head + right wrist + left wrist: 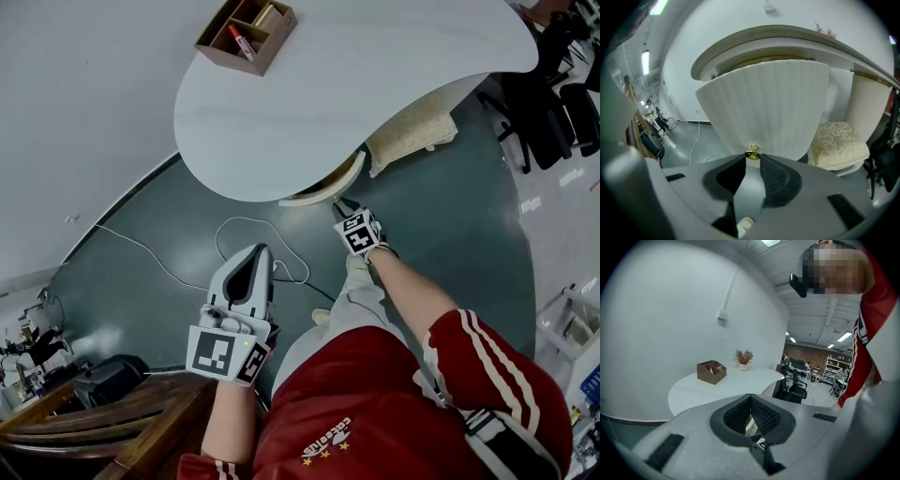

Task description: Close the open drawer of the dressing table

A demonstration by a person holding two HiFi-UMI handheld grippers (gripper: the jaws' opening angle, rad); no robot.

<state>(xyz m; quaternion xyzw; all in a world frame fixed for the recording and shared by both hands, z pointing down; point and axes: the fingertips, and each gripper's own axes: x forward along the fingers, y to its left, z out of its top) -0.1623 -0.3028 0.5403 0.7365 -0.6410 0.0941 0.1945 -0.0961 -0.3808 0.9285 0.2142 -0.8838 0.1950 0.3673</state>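
The white dressing table (375,84) has a curved, fluted drawer (323,189) standing part way out under its top. In the right gripper view the drawer front (764,101) fills the middle, with a small gold knob (751,153) at its lower edge. My right gripper (751,156) has both fingertips closed on that knob; in the head view it (340,206) reaches up to the drawer. My left gripper (257,255) hangs back over the dark floor, shut and empty. In its own view its (750,397) pads meet, pointing at the table top (717,390).
A brown wooden organiser (246,33) sits on the table top near the wall, a small plant pot (743,358) further along. A cream cushioned stool (411,136) stands under the table, right of the drawer. A white cable (234,225) lies on the floor. Black office chairs (553,103) stand at far right.
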